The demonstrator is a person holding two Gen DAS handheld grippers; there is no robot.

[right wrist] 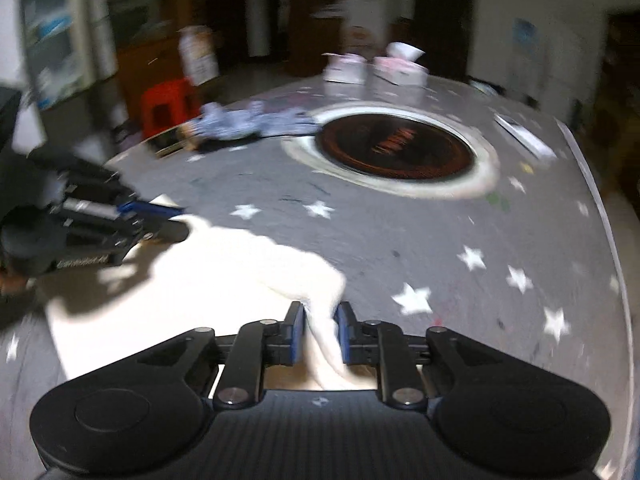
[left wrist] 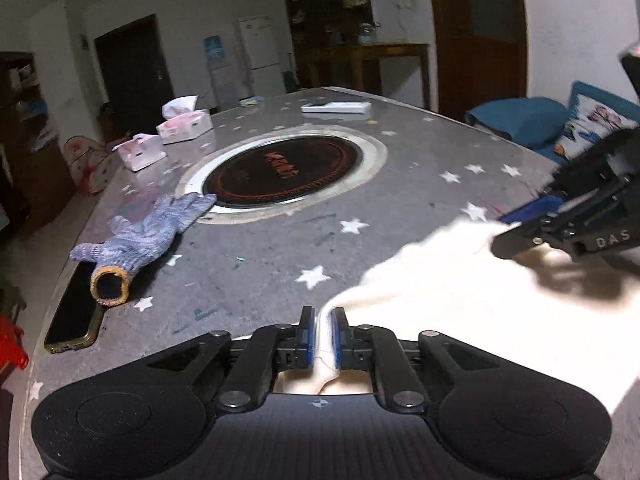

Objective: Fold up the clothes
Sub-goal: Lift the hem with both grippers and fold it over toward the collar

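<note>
Left wrist view: the left claw (left wrist: pixel 323 330) pinches a fold of soft white cloth (left wrist: pixel 440 284), which spreads to its right toward the right claw (left wrist: pixel 508 226). Ahead lies bare star-printed grey table (left wrist: pixel 280 248); a knit glove (left wrist: pixel 140 236) and phone (left wrist: pixel 74 312) sit far left by the edge.

Right wrist view, blurred: the right claw (right wrist: pixel 320 334) clamps a cloth (right wrist: pixel 224 264) ridge; the left claw (right wrist: pixel 172 220) is at its left, open table ahead and right.

So the garment (left wrist: pixel 440 292) is bunched at the tabletop's (left wrist: pixel 420 152) near edge, each tool pinching one end. Glove (left wrist: pixel 140 236) lies on the phone (left wrist: pixel 74 312) near the left edge. Round hotplate (left wrist: pixel 280 168) sits mid-tabletop, tissue boxes (left wrist: pixel 184 124) behind the glove, remote (left wrist: pixel 336 108) along the far edge.
</note>
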